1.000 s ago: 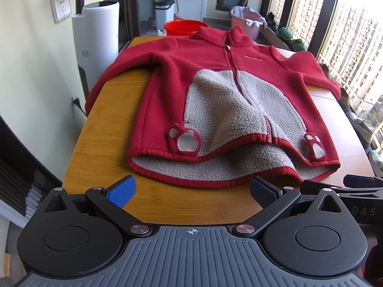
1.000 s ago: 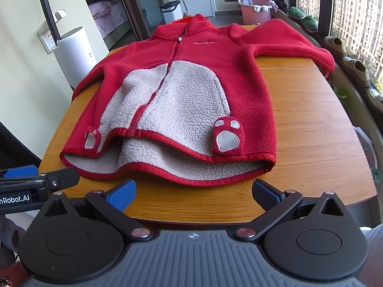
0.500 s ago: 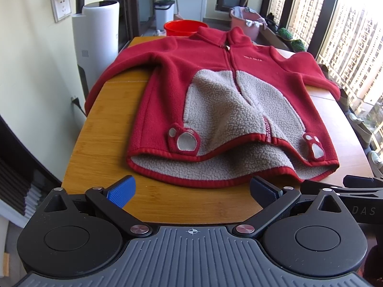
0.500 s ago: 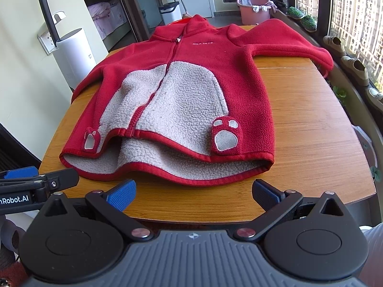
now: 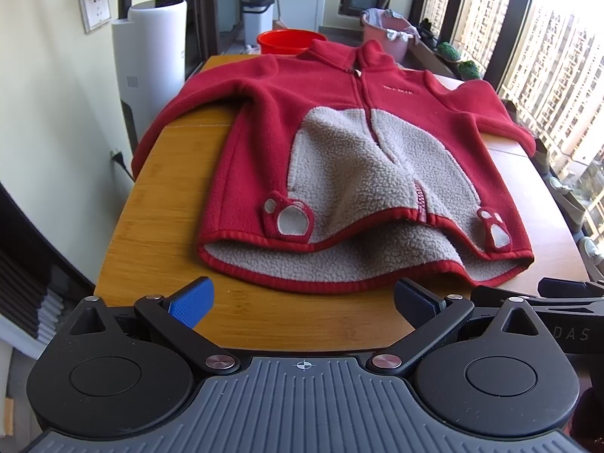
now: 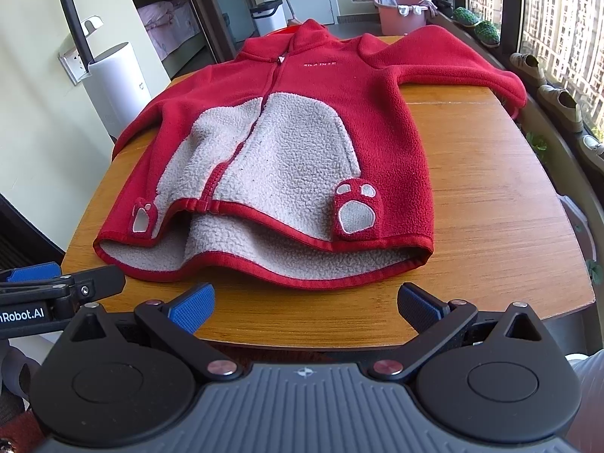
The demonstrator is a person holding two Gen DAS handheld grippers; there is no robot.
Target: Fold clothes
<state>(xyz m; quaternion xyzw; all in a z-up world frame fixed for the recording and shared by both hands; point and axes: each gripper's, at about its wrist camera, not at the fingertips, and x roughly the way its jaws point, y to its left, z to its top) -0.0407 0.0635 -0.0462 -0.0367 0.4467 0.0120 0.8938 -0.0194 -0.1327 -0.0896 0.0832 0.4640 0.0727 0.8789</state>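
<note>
A small red fleece jacket (image 5: pixel 339 143) (image 6: pixel 302 143) with a beige sherpa front lies spread face up on the wooden table (image 5: pixel 158 204) (image 6: pixel 490 196), collar at the far side, hem toward me. Both sleeves stretch outward; the left one hangs over the table's left edge. Its front hem is lifted a little, showing the beige lining. My left gripper (image 5: pixel 302 302) hovers open just short of the hem's left half, holding nothing. My right gripper (image 6: pixel 305 302) is open too, near the front edge below the hem's right half, and its arm shows at the left wrist view's right edge.
A white cylindrical appliance (image 5: pixel 151 60) stands left of the table by a wall socket (image 5: pixel 94 7). Beyond the table sit a red basin (image 5: pixel 287 39), a pink basket (image 6: pixel 402 13), and a bin (image 5: pixel 258 19). Windows run along the right; shoes (image 6: pixel 558 102) line the sill.
Both views show the jacket sliding slightly lower and nearer, so both grippers have edged a little toward it. Nothing was grasped.
</note>
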